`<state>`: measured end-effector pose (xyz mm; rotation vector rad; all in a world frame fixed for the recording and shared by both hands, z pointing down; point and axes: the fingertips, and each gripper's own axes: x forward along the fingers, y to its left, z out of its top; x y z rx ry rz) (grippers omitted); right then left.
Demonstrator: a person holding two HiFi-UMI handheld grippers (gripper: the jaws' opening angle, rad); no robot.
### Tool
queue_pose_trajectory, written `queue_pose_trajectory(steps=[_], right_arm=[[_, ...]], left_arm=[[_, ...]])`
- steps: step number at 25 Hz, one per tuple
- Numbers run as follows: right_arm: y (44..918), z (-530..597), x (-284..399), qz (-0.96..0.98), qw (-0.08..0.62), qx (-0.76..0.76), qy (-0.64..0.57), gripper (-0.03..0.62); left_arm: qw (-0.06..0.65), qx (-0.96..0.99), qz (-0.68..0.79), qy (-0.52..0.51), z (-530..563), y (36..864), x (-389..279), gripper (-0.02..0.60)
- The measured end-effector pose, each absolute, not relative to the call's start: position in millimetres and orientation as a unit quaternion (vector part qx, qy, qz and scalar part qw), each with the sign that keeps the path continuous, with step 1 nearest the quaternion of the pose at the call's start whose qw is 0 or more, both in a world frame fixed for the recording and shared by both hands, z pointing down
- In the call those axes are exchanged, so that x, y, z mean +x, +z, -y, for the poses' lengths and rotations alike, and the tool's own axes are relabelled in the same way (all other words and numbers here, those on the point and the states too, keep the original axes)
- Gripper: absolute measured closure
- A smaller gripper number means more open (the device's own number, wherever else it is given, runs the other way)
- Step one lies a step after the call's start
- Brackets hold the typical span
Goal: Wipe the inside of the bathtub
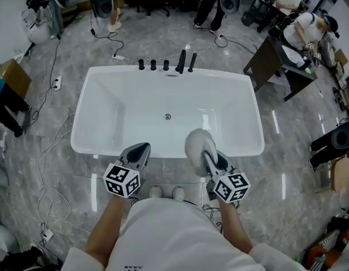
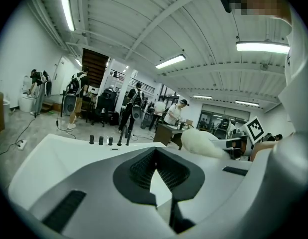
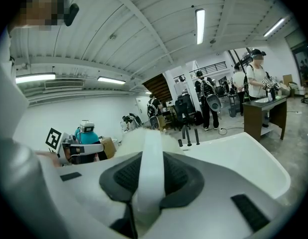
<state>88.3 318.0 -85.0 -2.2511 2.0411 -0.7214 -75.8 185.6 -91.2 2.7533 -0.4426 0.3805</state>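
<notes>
The bathtub [image 1: 107, 100] stands on a grey marble floor [image 1: 287, 151], with the person at the middle of its near rim. Its inside is bare white, with a drain [image 1: 168, 116] near the middle of the bottom and a row of black taps [image 1: 166, 64] on the far rim.

The left gripper [image 1: 142, 148] hovers over the near rim, left of centre. Its own view shows its jaws brought together at the tips with nothing between them [image 2: 155, 156].

The right gripper [image 1: 208, 154] sits just right of it over the same rim. Its jaws are clenched on the flat white handle [image 3: 150, 168] of a fluffy white duster [image 1: 197, 142]. The duster's head points over the near rim toward the inside of the tub; I cannot tell whether it touches the tub. The two grippers are near each other but apart.
</notes>
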Motion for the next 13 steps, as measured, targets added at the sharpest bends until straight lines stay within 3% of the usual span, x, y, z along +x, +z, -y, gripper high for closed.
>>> queue_pose_trajectory(steps=[13], right_arm=[[-85.1, -318.1, 110.5, -0.648, 0.013, -0.731, -0.215, 0.499]], left_arm=[[0.148, 0.963, 0.182, 0.134, -191.6, -92.0, -50.4, 0.569]])
